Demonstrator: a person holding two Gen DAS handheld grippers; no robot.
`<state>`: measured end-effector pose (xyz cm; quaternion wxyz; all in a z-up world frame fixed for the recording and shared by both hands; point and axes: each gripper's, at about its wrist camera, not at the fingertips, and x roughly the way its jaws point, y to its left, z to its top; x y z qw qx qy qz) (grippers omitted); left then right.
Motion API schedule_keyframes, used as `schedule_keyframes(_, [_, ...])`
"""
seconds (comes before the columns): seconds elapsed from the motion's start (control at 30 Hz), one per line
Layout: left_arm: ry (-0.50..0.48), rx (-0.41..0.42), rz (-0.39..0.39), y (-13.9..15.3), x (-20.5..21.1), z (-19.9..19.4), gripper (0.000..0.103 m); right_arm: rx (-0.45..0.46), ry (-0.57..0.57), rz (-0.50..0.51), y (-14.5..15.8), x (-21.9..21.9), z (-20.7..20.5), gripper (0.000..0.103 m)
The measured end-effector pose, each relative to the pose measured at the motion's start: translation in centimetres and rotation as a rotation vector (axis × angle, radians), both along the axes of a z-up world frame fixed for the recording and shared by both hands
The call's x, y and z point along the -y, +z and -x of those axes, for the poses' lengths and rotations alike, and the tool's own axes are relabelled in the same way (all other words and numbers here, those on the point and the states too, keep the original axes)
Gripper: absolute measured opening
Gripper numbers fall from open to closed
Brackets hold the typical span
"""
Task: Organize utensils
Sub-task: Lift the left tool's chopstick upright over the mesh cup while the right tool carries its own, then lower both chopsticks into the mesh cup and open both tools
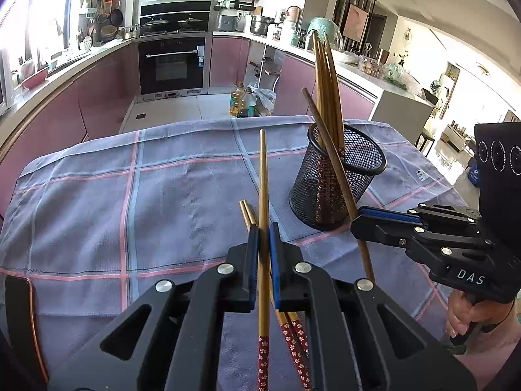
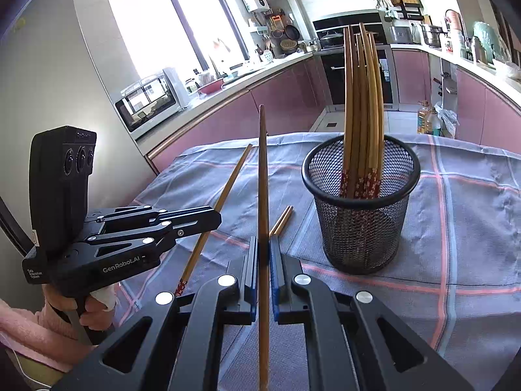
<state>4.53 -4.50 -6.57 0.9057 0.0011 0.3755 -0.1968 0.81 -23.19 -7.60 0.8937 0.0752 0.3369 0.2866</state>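
Standing on the cloth-covered tabletop (image 2: 472, 228), the mesh holder (image 2: 359, 208) is nearer the right gripper (image 2: 263, 254), just ahead to its right. Both it and the left gripper (image 1: 263, 238) are clamped on one chopstick each, long axes pointing forward-up; two chopsticks (image 2: 281, 220) lie left of the holder.

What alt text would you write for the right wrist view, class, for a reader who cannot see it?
The right tongs are shut on one chopstick pointing up, beside a black mesh holder full of chopsticks on a checked cloth. The left tongs grip another chopstick; two more lie on the cloth.
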Motion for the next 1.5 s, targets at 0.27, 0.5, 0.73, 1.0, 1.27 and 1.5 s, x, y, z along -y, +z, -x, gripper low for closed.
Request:
schedule_keyframes(0.27, [-0.026,0.02,0.064,2.1,-0.4,1.0,0.007,0.041,-0.015,-0.021,1.2,0.9,0.3,0.006])
schedule_keyframes(0.5, [-0.056,0.041,0.123,4.1,-0.9,1.4,0.007,0.076,-0.031,-0.037,2.3,1.9,0.5,0.006])
schedule_keyframes(0.73, [-0.07,0.069,0.166,6.0,-1.3,1.7,0.007,0.106,-0.045,-0.054,3.4,2.8,0.4,0.006])
schedule_keyframes(1.0, [-0.078,0.103,0.201,7.4,-1.1,1.3,0.007,0.146,-0.054,-0.063,4.8,3.8,-0.1,0.006])
schedule_keyframes(1.27, [-0.097,0.135,0.221,8.7,-0.3,0.9,0.007,0.198,-0.063,-0.056,6.7,4.7,-0.3,0.006])
schedule_keyframes(1.5, [-0.114,0.165,0.217,10.0,0.5,0.1,0.007,0.231,-0.07,-0.063,7.9,5.8,-0.3,0.006])
